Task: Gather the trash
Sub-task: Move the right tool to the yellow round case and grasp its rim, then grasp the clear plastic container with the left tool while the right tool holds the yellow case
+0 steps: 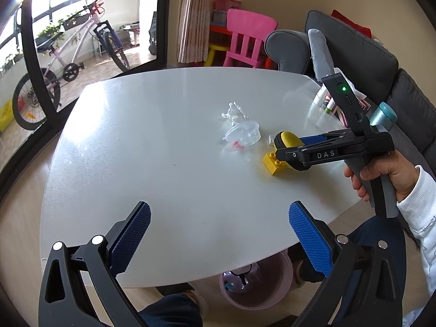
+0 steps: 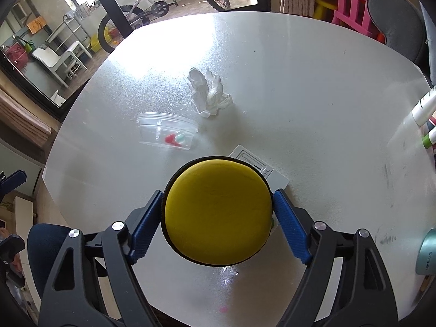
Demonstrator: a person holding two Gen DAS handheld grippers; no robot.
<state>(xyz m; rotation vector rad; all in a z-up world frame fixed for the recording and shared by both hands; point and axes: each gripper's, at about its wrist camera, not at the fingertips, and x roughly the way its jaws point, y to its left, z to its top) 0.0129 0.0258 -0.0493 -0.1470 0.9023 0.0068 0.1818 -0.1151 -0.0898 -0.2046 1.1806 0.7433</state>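
A round yellow zip case (image 2: 218, 215) sits between the blue pads of my right gripper (image 2: 217, 194), and both pads touch its sides. In the left wrist view the case (image 1: 290, 139) hangs low over a yellow toy brick (image 1: 273, 163) on the white table (image 1: 163, 150). A crumpled white tissue (image 2: 208, 92) and a clear plastic tub (image 2: 166, 130) with small red and white bits lie farther out. My left gripper (image 1: 219, 212) hovers open over the table's near edge with nothing between its fingers.
A white card (image 2: 275, 175) lies partly under the case. Markers (image 2: 423, 109) and a teal cup (image 2: 427, 250) stand at the right edge. A pink bin (image 1: 256, 286) stands on the floor under the near edge. A grey sofa (image 1: 354, 54) borders the right.
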